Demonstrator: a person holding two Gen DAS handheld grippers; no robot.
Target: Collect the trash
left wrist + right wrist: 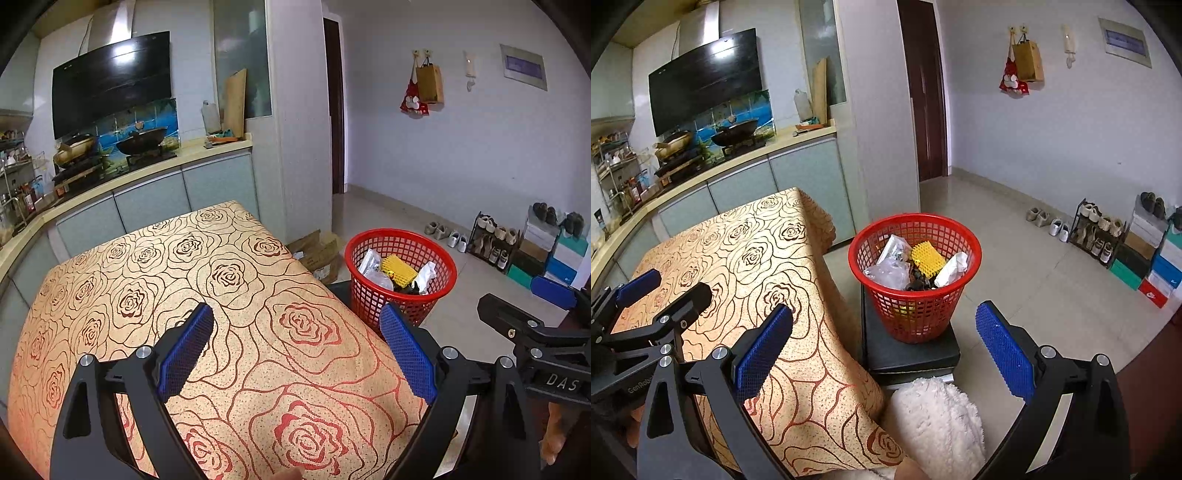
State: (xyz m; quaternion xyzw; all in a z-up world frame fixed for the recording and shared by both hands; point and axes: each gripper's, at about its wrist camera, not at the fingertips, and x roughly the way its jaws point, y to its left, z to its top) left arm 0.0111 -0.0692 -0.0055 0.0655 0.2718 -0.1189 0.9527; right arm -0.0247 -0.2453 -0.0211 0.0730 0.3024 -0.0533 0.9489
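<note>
In the left wrist view, the left gripper (297,352) hangs over the near part of the tabletop (155,266), which is covered by a gold cloth with red roses. Its blue pads (186,350) stand wide apart with nothing between them. Past the right edge of the tabletop sits a red basket (373,295) holding the trash (399,271): clear plastic wrappers, a yellow mesh piece and white paper. The right gripper (524,306) shows at the right edge of the view, its fingers spread.

In the right wrist view, the right gripper (884,350) is also wide open and empty, hovering beyond the right edge of the tabletop (738,243). The basket (919,314) stands on a dark stool (912,356) just beside the table, trash (923,258) inside. A white fluffy sleeve (934,417) lies below the stool. The left gripper (668,291) shows at the left, over the cloth, fingers apart.
</note>
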